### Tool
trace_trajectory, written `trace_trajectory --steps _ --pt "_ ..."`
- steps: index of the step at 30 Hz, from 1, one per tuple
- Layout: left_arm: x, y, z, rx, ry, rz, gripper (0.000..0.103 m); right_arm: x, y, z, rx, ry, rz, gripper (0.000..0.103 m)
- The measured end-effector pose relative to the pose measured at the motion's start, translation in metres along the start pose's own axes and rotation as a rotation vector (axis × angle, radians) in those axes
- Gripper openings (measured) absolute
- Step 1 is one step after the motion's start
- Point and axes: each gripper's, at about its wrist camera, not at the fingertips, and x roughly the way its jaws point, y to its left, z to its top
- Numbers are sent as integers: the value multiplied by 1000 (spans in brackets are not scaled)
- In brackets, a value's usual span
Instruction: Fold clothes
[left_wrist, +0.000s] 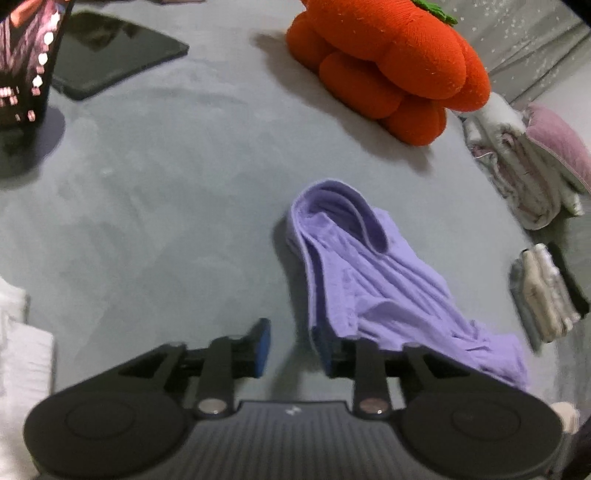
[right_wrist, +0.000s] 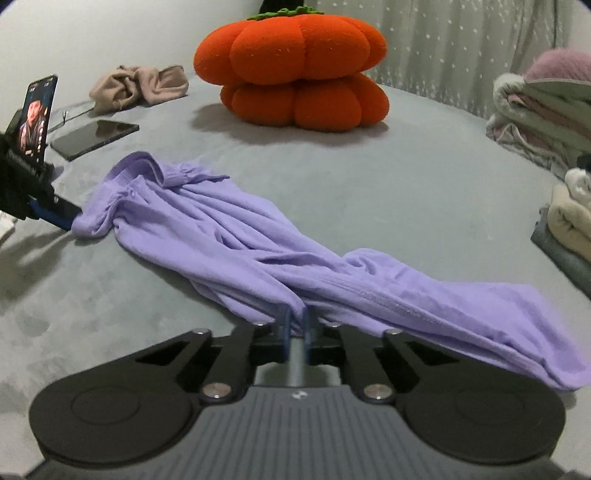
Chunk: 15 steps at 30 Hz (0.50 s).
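Left wrist view: spreading the garment before any fold.
Left hand-held gripper (left_wrist: 291, 345) spread wide, blue pads apart, low over the grey bed (left_wrist: 155, 206); right-side pad just under the near hem of the crumpled lilac cotton T-shirt (left_wrist: 354, 273), nothing pinched. Best closed on a single hem corner, not a bunched layer. Orange pumpkin-shaped plush cushion (left_wrist: 388, 62) toward the far edge, folded stacks of clothes (left_wrist: 546, 291) along the right edge.

Right wrist view: holding one end taut.
Right hand-held gripper (right_wrist: 295, 328) pressed nearly together, pinching a fold of the lilac T-shirt (right_wrist: 258, 251) mid-bed, body level and pointed at the far edge. Better pulled outward gently, away from the other gripper at the left edge, so the twisted cloth flattens. Black tablet (right_wrist: 94, 138) near the far left corner.
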Motion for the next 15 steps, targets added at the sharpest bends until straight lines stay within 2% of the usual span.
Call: trace_trajectory --steps 2,6,7,8,15 --pt "1 2 -1 -12 8 -18 43 -2 2 1 -9 -11 -10 2" --pt "3 0 -4 -11 8 -30 38 -10 5 3 -25 -42 -22 1" --pt "3 -2 -5 1 4 -24 17 -12 5 3 -30 -48 -27 1" --pt "3 -4 -5 8 0 -21 2 -14 6 4 -35 -54 -31 1" --pt "-16 -10 -2 43 -69 -1 1 -30 6 6 -61 -89 -43 1"
